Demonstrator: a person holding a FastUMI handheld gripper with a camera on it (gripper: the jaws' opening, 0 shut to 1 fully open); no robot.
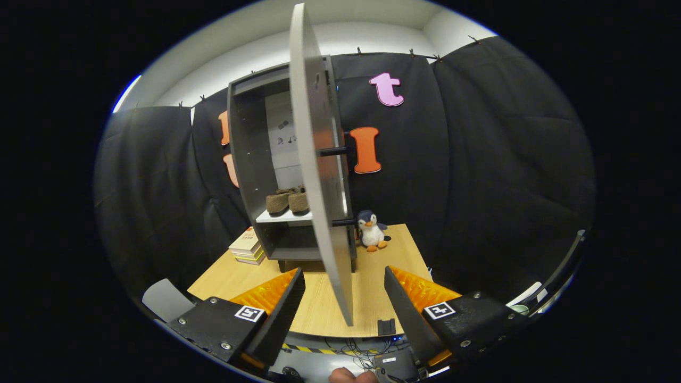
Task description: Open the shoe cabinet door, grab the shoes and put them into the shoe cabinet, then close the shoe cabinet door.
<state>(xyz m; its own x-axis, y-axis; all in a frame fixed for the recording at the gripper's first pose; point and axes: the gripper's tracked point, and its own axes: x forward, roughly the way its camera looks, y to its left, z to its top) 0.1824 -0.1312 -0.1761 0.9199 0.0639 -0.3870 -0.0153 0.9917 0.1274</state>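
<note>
Gripper view
Gripper [345, 279]: its two fingers are spread wide and hold nothing; neither finger touches the door or anything else.
Shoe cabinet [250, 159]: a grey upright unit standing on the wooden table [404, 250], beyond the fingers and a little to the left of the gap between them; its front is open.
Cabinet door [319, 170]: swung out toward the camera and seen nearly edge-on; its lower corner hangs in the gap between the fingers, nearer the left one, with clear space on both sides.
Door handle [332, 151]: a dark bar sticking out from the right face of the door, with a second dark bar lower down at shelf level.
Shoes [288, 200]: a brown pair side by side on the pale middle shelf inside the cabinet, toes facing out, partly hidden behind the door's edge; well beyond the fingers.
Lower compartment: under the shelf, dark; its contents cannot be made out.
Books [247, 246]: a small stack on the table just left of the cabinet's base.
Penguin toy [371, 230]: upright on the table just right of the cabinet, beyond the right finger.
Hand [351, 376]: part of a person's hand below the gripper.
</note>
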